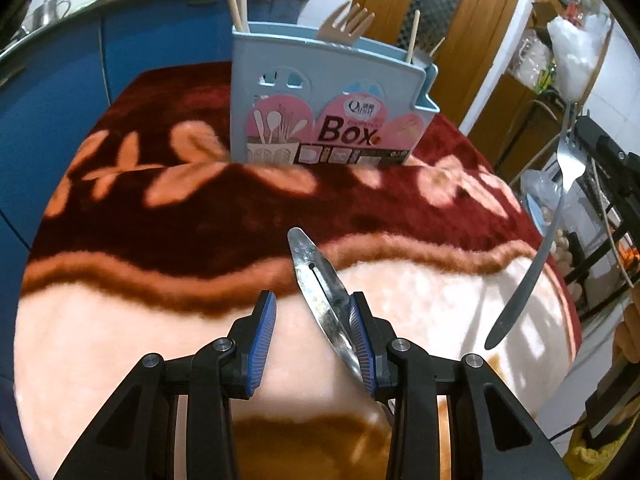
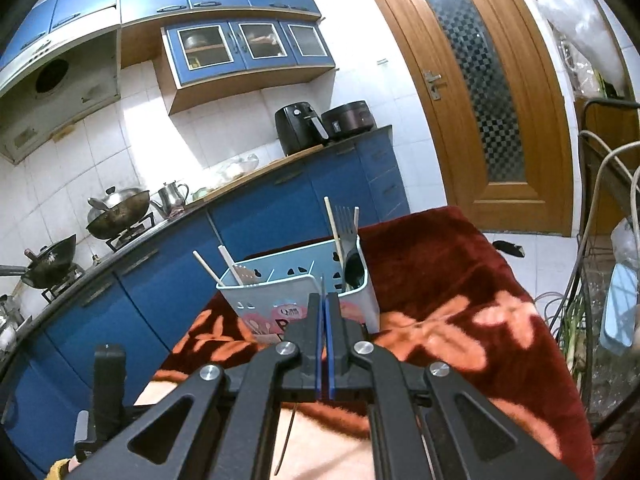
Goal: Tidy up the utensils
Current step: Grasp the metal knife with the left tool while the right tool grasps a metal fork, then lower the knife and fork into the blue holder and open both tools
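Blanket (image 1: 160, 320) open ahead, box (image 1: 320, 120) at far edge

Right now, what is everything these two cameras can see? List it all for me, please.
utensil box: one, light blue with a pink label, on the blanket
blanket: one, dark red and peach, over the table
chopsticks: several, pale wood, upright in the box
wooden fork: one, tan, in the box
steel fork: one, silver, in the air
second steel fork: one, silver, in the box
flat steel utensil: one, silver, against one left pad
woks: two, dark, on the stove
kettle: one, steel, beside them
air fryer: one, black, on the counter
door: one, brown wood
left gripper: black, blue pads, jaws apart
right gripper: black, jaws shut on the steel fork
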Demonstrator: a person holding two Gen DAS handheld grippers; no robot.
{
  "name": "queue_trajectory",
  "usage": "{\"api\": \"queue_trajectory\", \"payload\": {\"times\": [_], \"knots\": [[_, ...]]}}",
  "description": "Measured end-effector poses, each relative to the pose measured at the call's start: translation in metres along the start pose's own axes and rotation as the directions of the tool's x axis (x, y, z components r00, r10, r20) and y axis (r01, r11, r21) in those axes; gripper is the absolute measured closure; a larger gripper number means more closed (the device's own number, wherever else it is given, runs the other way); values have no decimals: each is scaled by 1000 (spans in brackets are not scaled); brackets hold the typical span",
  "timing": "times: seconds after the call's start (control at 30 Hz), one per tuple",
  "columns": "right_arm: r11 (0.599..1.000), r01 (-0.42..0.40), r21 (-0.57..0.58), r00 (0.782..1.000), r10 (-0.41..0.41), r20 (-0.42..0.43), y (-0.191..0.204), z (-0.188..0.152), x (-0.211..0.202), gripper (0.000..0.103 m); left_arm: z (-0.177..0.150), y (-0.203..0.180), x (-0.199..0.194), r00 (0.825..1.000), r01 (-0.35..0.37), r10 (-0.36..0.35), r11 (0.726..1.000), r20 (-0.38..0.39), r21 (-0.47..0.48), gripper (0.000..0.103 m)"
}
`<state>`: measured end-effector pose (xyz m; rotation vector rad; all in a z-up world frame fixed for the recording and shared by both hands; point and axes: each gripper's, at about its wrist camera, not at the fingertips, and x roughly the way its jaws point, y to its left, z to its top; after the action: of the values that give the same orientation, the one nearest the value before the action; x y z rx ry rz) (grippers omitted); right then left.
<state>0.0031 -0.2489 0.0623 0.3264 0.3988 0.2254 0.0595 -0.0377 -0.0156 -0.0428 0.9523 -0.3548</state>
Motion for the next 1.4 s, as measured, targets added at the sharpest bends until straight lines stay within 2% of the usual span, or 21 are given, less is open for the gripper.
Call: {"api": "queue_trajectory", "payload": {"times": [0.23,0.37,0.43,0.47,0.67,0.87,1.03,1.2,1.4], "knots": [[1000,-3,7,1000,3,-2,-2,-2,0,100,2,-7,11,1000,-18,18,1000,-21,17,64],[1000,-10,15,1000,10,-9,-4,-4,0,99,8,-8,15,999,-1,2,1000,-41,29,65],[1000,-15,18,1000,16,-11,-6,-5,0,99,11,-10,17,999,18,-16,999,-52,41,89],[1000,-17,19,1000,17,-11,-6,-5,0,99,13,-10,18,997,48,-45,998,-64,36,94],[999,-23,25,1000,23,-12,-9,-6,-1,99,18,-9,17,991,102,-102,995,-80,-13,100],[1000,-11,26,1000,11,14,-8,-6,-4,99,15,-10,-1,992,127,-127,992,0,-25,101],[1000,-10,22,999,9,35,-6,-2,-7,99,22,-17,-31,984,129,-129,992,124,9,101],[1000,-12,3,999,12,49,1,3,-8,99,40,-19,-66,950,104,-111,994,292,40,101],[1000,-13,-11,998,14,53,5,8,-5,99,70,-9,-89,910,100,-102,995,401,25,101]]}}
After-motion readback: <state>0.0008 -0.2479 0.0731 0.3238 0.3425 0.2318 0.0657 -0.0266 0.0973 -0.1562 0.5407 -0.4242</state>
